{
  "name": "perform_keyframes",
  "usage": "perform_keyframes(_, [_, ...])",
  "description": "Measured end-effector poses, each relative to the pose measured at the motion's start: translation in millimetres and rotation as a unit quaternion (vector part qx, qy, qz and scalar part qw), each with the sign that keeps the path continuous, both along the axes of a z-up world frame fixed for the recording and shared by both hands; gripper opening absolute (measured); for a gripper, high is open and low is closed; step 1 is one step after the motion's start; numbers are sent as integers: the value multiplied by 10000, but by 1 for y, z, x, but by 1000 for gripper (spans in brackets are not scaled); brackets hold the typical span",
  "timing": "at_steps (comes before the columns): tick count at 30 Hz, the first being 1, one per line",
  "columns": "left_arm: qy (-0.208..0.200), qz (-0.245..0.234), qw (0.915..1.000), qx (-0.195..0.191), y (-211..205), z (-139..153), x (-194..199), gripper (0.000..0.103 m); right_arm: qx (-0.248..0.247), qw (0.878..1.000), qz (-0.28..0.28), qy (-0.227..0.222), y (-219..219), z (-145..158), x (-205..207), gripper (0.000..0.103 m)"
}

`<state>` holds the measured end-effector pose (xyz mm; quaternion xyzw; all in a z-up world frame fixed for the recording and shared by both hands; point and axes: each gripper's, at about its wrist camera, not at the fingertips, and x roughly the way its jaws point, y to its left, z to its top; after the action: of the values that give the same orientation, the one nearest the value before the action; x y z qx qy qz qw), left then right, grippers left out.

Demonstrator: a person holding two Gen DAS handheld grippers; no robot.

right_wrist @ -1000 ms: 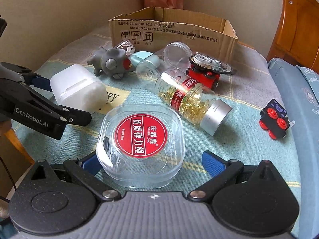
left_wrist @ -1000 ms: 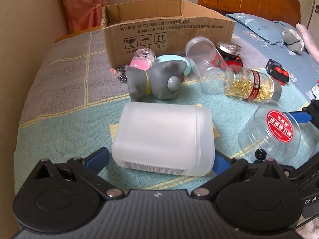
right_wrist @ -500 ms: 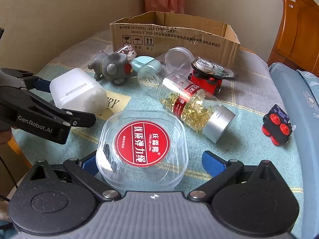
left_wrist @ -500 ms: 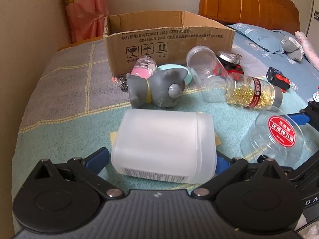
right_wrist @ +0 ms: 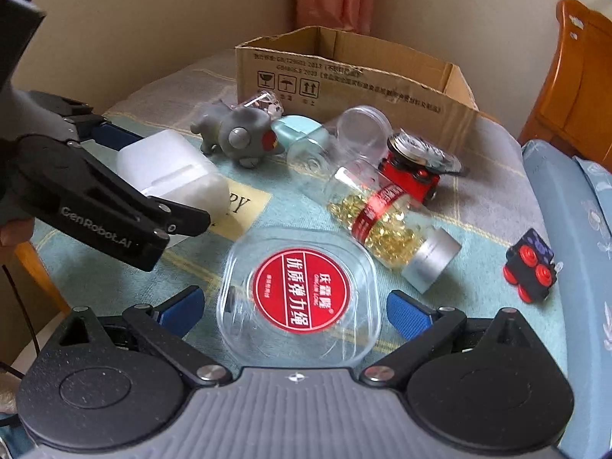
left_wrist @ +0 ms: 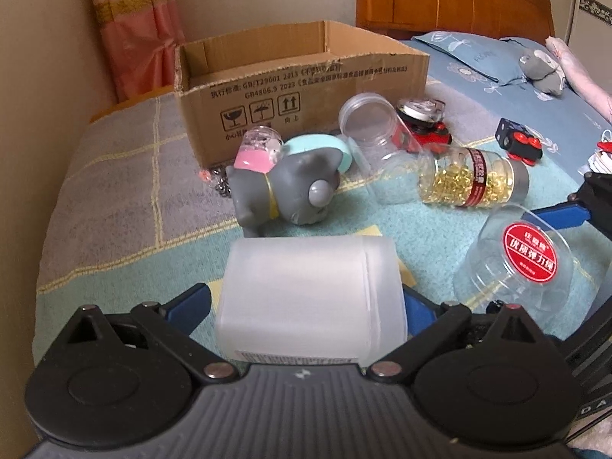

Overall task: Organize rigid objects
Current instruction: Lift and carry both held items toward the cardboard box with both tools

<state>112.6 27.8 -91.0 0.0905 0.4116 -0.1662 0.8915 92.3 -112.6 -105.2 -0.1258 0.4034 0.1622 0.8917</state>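
My left gripper [left_wrist: 306, 306] is shut on a frosted white plastic box [left_wrist: 310, 298] and holds it above the bed; the same box shows in the right wrist view [right_wrist: 172, 172]. My right gripper [right_wrist: 296, 306] holds a clear jar with a red round label [right_wrist: 300, 294], its blue pads at the jar's sides; the jar also shows in the left wrist view [left_wrist: 516, 267]. An open cardboard box [left_wrist: 302, 91] stands at the back [right_wrist: 355, 80].
On the bed lie a grey toy cat [left_wrist: 290, 191], a teal case [left_wrist: 317, 145], an empty clear jar [left_wrist: 371, 126], a bottle of yellow capsules [left_wrist: 474, 179], a red toy car [right_wrist: 413, 172] and a black block with red knobs [right_wrist: 529, 267]. A wooden headboard [left_wrist: 451, 0] is behind.
Both grippers have lifted their objects and moved a little toward the cardboard box, which now looks nearer and larger. The items on the bed have not moved.
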Motion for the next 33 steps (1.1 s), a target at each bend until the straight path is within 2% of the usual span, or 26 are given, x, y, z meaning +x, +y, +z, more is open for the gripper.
perform_keyframes(5, [72,-159,9998,49,-2,0,3,89,5,10000,51,73,3,2,3,92])
perform_keyframes(8, [155,-259,9995,59,-3,-1,4,83,-29,9999,21,97,3,2,5,91])
perform_keyframes(11, [179,-316,9993,51,-2,0,5,83,-108,9999,14,120,4,1,6,81])
perform_keyframes(16, [213,-326,9992,-80,2,9,6,83,-81,9998,79,174,3,5,7,81])
perform_keyframes(21, [161,-347,9992,-117,5,29,7,83,147,9996,183,147,-5,24,9,81])
perform_keyframes(33, [-263,-592,9979,28,-4,79,20,83,266,9985,411,-233,-19,71,23,81])
